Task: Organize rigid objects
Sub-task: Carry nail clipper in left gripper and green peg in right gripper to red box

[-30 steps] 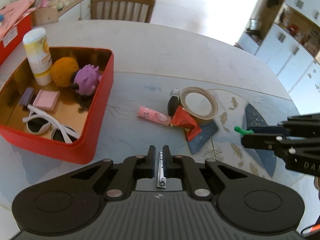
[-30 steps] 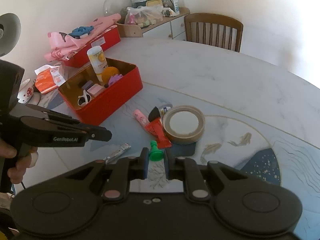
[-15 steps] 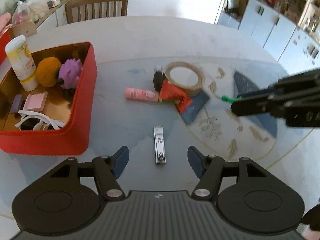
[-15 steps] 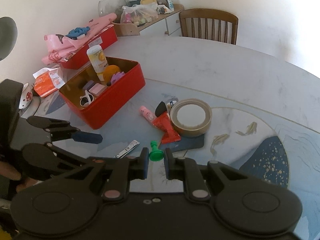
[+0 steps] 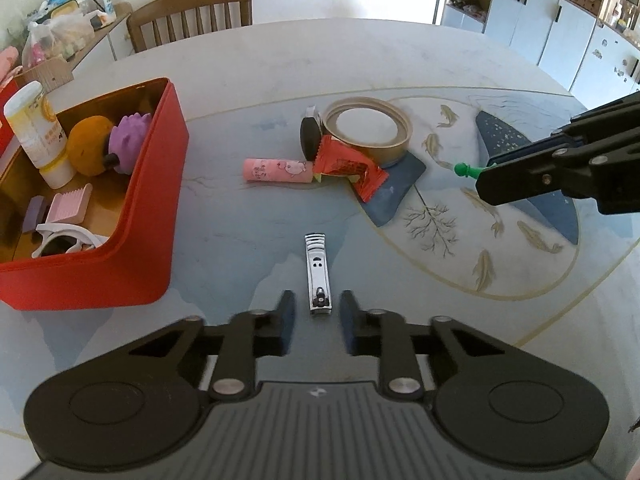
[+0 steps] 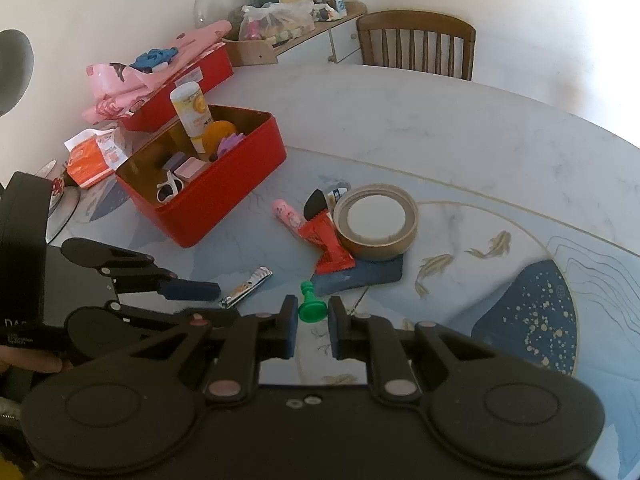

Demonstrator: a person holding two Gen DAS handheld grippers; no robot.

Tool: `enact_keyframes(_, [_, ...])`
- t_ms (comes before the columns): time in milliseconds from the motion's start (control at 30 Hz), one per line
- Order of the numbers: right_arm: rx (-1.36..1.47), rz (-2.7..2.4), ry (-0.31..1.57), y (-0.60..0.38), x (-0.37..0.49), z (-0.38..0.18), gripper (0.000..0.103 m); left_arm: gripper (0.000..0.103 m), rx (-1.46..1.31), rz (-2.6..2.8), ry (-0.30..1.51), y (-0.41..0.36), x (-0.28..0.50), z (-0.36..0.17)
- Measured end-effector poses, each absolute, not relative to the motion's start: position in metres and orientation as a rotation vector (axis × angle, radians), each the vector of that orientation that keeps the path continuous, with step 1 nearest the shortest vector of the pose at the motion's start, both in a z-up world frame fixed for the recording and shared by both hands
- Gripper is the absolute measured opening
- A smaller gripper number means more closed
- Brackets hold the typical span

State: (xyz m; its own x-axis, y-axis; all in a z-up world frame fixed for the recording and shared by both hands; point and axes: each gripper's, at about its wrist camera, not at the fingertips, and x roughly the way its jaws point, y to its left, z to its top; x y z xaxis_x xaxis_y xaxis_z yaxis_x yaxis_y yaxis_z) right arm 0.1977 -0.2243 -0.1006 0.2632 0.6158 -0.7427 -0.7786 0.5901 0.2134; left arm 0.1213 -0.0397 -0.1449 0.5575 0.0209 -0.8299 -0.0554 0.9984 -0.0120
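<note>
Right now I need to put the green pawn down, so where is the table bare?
Bare table stretches beyond the tape roll toward the chair, and between the red box and the nail clipper. It is crowded around the roll, where the pink tube and red wrapper cluster.

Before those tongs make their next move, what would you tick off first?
1. Nail clipper lined up between the left tongs: ok, it lies flat between the fingers.
2. Left tongs gripping it: not ok. They have just been closing, but gaps still show on both sides.
3. Right tongs holding the green pawn: ok, pinched.
4. Room in the red box: ok, some bare floor shows inside.
5. Way from clipper to box: ok, nothing lies between them.
</note>
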Motion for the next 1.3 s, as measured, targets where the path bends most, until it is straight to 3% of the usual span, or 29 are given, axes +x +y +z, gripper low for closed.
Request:
enact_keyframes(100, [-0.213,0.952,0.898,-0.224,0.198,-0.101,0.015,0.012,-0.053,0.056,0.978,-0.040,0.122,-0.145])
enact_keyframes(767, [-0.200,0.981,0.834,-0.214,0.196,-0.077,0.015,0.011,-0.139,0.094,0.851,-0.006,0.132,-0.097])
enact_keyframes(1300, [-0.234,1.007,0.757,-0.152,0.188,-0.048,0.014,0.011,-0.196,0.094,0.765,0.046,0.127,-0.044])
